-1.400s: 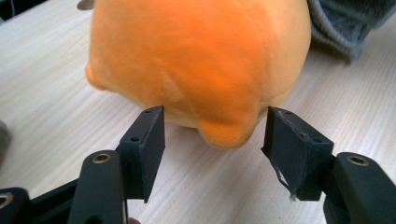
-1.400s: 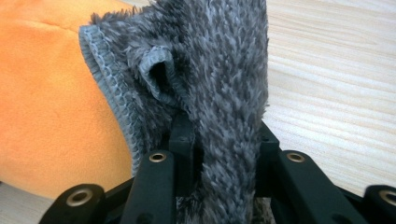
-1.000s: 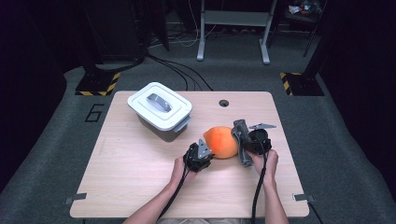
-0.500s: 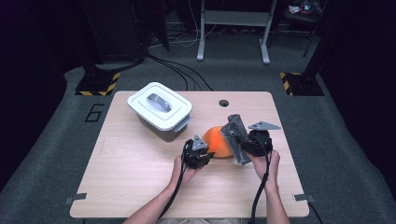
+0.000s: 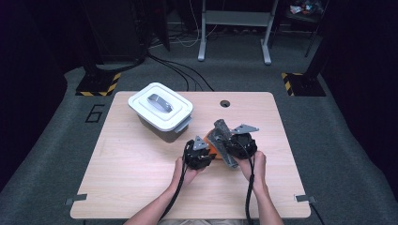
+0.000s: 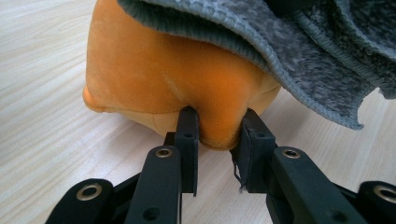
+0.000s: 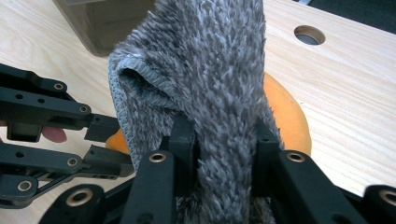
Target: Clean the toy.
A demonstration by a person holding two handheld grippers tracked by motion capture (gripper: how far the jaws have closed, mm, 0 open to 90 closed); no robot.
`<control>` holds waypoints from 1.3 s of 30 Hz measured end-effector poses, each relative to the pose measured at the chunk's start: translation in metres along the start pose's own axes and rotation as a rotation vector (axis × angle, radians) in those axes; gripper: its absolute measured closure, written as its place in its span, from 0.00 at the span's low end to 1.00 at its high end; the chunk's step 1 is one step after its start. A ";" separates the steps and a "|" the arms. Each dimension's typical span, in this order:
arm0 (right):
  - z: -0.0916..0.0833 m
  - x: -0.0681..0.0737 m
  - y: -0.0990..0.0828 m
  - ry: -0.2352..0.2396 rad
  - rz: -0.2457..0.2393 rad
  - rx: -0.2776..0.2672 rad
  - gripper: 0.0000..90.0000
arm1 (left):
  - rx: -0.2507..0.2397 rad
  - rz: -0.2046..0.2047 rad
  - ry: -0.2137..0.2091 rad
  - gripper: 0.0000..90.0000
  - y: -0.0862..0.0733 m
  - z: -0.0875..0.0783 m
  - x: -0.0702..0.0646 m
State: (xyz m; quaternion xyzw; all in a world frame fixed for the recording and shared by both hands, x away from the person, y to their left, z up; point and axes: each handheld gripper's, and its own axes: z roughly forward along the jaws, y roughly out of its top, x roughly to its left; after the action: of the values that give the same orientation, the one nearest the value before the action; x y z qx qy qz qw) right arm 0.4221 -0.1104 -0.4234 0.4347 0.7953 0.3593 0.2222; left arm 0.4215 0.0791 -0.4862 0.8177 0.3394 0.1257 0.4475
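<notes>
An orange plush ball rests on the wooden table near its middle. My left gripper is shut on a pinch of the ball's soft cover at its near side. A grey fluffy cloth is draped over the ball's top. My right gripper is shut on that cloth and holds it above the ball. In the right gripper view the left gripper comes in from the left.
A white lidded box with a grey handle stands at the back left, close to the ball. A round cable hole sits at the table's far edge. Bare table lies to the left and right of the hands.
My right gripper has carried the grey cloth leftward and a little up, so it now covers most of the orange ball. The left gripper has stayed in place on the ball.
</notes>
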 end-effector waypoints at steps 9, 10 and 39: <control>-0.002 -0.018 -0.008 -0.026 0.039 -0.004 0.76 | -0.008 -0.013 -0.002 0.81 -0.001 0.001 0.001; -0.002 -0.018 -0.008 -0.026 0.039 -0.004 0.76 | -0.008 -0.013 -0.002 0.81 -0.001 0.001 0.001; -0.003 -0.054 -0.025 0.001 0.193 -0.026 0.76 | 0.005 -0.017 -0.014 0.81 -0.001 0.002 0.004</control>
State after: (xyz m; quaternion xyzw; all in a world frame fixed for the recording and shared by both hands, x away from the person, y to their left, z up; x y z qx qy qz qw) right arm 0.4346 -0.1667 -0.4382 0.5061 0.7451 0.3897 0.1918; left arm 0.4252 0.0812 -0.4883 0.8167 0.3437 0.1152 0.4490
